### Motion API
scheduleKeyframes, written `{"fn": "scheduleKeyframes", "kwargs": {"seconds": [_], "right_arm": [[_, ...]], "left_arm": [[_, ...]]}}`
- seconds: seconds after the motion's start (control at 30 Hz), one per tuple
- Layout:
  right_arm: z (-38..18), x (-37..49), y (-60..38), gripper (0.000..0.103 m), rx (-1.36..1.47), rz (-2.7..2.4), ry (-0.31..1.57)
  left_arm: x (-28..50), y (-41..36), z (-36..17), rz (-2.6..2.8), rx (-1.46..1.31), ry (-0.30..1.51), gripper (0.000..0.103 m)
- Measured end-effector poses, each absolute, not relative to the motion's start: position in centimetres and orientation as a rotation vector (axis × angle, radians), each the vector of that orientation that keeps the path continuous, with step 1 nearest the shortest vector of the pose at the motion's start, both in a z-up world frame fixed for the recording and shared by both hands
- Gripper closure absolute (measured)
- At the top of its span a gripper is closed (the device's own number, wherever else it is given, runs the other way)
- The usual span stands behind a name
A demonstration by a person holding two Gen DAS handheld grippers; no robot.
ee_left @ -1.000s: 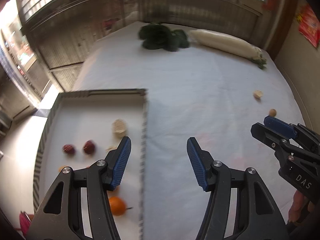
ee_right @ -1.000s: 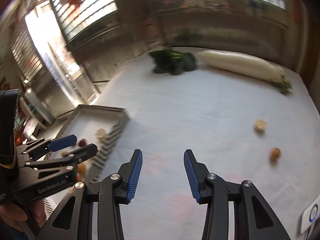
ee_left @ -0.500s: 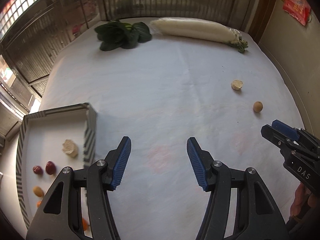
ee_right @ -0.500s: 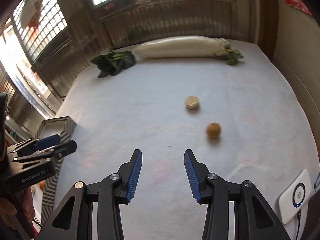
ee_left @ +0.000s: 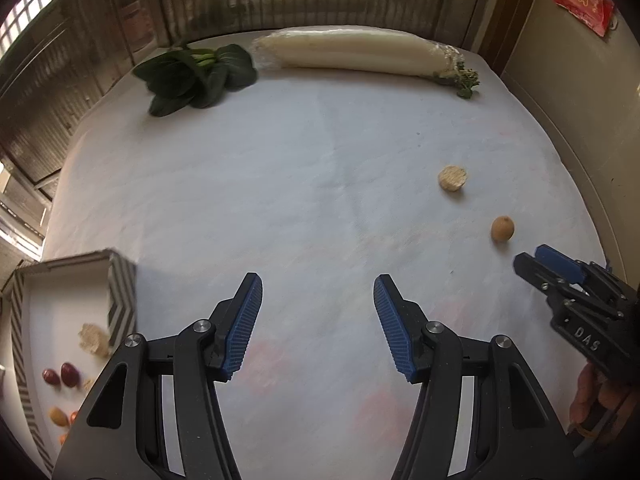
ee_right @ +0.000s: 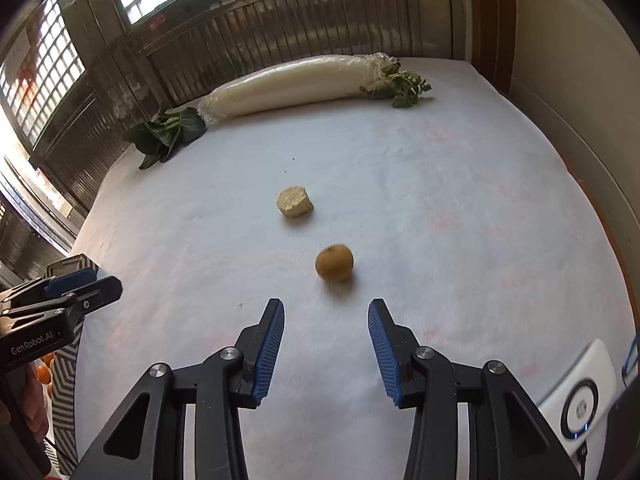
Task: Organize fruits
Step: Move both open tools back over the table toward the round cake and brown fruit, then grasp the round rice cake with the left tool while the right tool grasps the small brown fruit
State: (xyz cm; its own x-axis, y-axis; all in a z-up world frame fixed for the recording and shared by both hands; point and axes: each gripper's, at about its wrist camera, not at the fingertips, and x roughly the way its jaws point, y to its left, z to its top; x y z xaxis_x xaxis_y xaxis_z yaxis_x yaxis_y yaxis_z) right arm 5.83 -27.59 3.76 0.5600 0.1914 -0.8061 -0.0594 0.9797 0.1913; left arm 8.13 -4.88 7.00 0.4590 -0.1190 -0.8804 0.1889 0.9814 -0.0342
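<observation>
A small round brown fruit (ee_right: pixel 334 262) lies on the white tablecloth just ahead of my right gripper (ee_right: pixel 326 334), which is open and empty. A pale beige chunk (ee_right: pixel 295 201) lies a little farther off. Both show in the left wrist view, the brown fruit (ee_left: pixel 502 229) and the chunk (ee_left: pixel 452 178). My left gripper (ee_left: pixel 318 322) is open and empty over bare cloth. A striped-walled tray (ee_left: pixel 120 292) at the lower left holds dark red fruits (ee_left: pixel 69 374), a beige chunk (ee_left: pixel 94 340) and small orange fruits (ee_left: pixel 58 416).
A long white radish (ee_right: pixel 296 84) and a bunch of dark leafy greens (ee_right: pixel 168 134) lie at the table's far edge. A white device (ee_right: pixel 580 396) with a round button sits at the near right. A wall runs along the right side.
Both grippers have swung right, away from the tray. The right gripper has closed in on the brown fruit, which now lies just ahead of its fingertips. Both stay open.
</observation>
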Motion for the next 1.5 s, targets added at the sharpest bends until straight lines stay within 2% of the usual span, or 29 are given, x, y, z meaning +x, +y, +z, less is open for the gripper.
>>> {"fn": "scheduleKeyframes", "kwargs": {"seconds": [0.23,0.3,0.97,1.03,1.07,1.1,1.5], "right_arm": [[2.6,8.8,-27.6,0.063,0.124,0.170,0.966],[2.0,9.5,-27.5,0.080,0.112,0.179,0.984],[2.0,9.2,-32.1,0.080,0.214,0.146,0.951],[2.1,9.1,-32.1,0.080,0.214,0.148,0.947],[2.1,9.1,-32.1,0.080,0.218,0.150,0.945],[2.1,9.1,-32.1,0.080,0.219,0.151,0.943],[3.4,7.9,-30.2,0.080,0.203,0.185,0.933]], "left_arm": [[10.0,-7.7,6.8,-0.264,0.092,1.071,0.045],[10.6,-8.6,6.7,-0.292,0.096,1.070,0.045],[16.4,-18.0,3.4,-0.508,0.173,1.072,0.045],[16.7,-18.1,3.0,-0.512,0.167,1.080,0.060],[16.8,-18.1,2.7,-0.514,0.160,1.093,0.076],[16.8,-17.9,2.6,-0.502,0.157,1.090,0.078],[13.9,-14.2,4.5,-0.430,0.165,1.068,0.079]]}}
